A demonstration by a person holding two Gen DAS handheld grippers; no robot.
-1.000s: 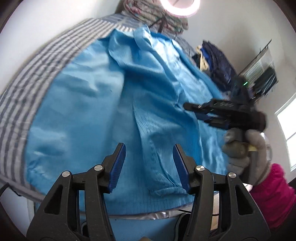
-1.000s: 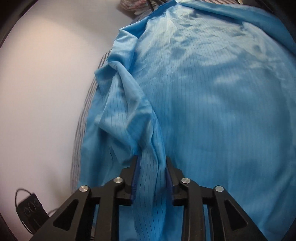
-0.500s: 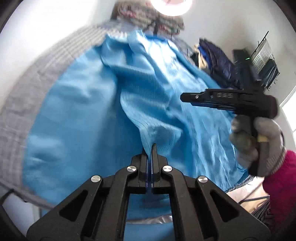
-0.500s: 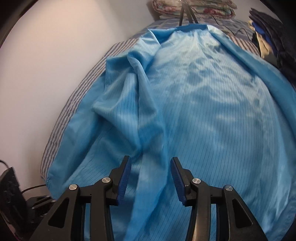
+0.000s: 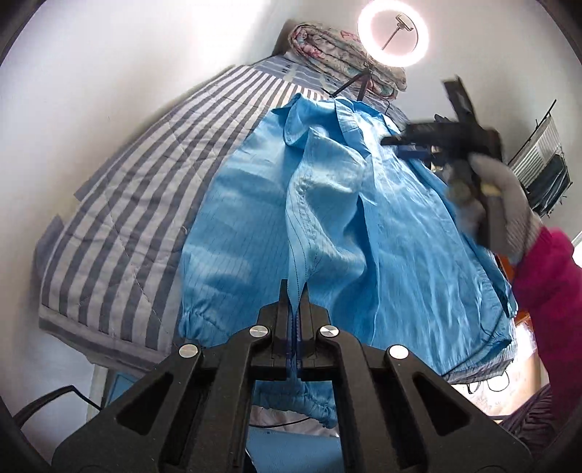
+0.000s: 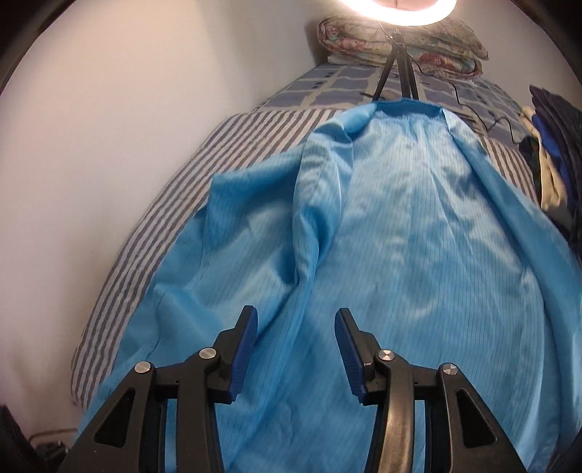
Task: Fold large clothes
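A large light-blue pinstriped coat (image 5: 363, 225) lies open on a striped bed, collar at the far end. My left gripper (image 5: 294, 291) is shut on a fold of the coat's fabric near the hem and lifts it into a ridge. My right gripper (image 6: 296, 327) is open and empty, held above the coat's lining (image 6: 400, 254). It also shows in the left wrist view (image 5: 407, 145), blurred, up near the collar, held by a gloved hand.
The grey-and-white striped bed cover (image 5: 145, 182) shows left of the coat. A ring light on a tripod (image 5: 393, 32) and a folded floral quilt (image 6: 400, 36) stand at the bed's far end. Dark clothes (image 6: 553, 145) are piled at the right. A wall runs along the left.
My left gripper closed on the coat fold and pulled it back and up. My right gripper let go of the fabric, opened and moved toward the collar.
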